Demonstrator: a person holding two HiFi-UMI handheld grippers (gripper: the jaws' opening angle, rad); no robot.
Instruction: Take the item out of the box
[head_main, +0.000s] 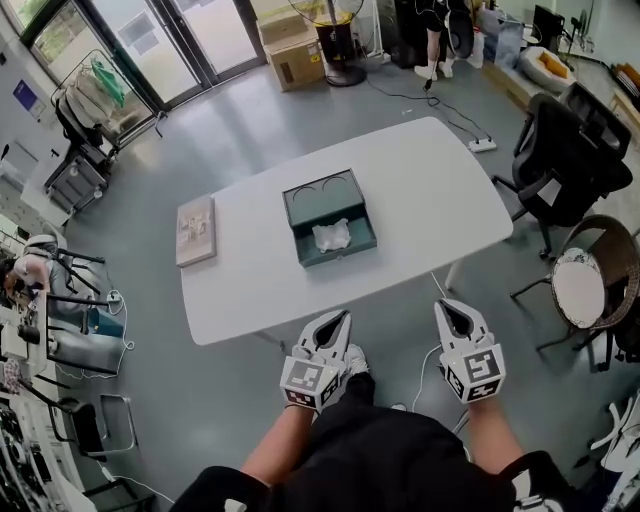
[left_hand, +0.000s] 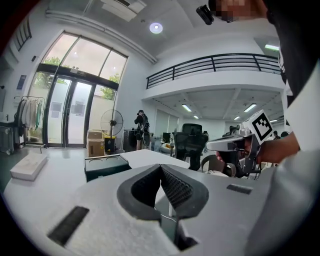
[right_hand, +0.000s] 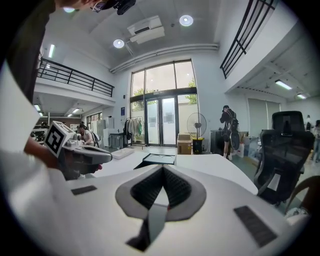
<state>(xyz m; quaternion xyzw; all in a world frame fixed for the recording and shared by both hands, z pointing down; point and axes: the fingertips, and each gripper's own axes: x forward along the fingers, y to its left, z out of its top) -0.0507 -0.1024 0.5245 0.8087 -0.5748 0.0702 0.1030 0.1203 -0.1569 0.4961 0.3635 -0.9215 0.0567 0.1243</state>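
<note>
Wide white desk (head_main: 420, 200) on a grey floor (head_main: 250, 130). At its middle, an open green box (head_main: 290, 215); well to the left of that, a flat pale book (head_main: 196, 230). Off the desk, short of its near edge: left gripper (head_main: 338, 318) and right gripper (head_main: 447, 305), side by side and apart, each closed tight on nothing. Inside the box, in the nearer half: the crumpled white item (head_main: 330, 237), far from both grippers.
</note>
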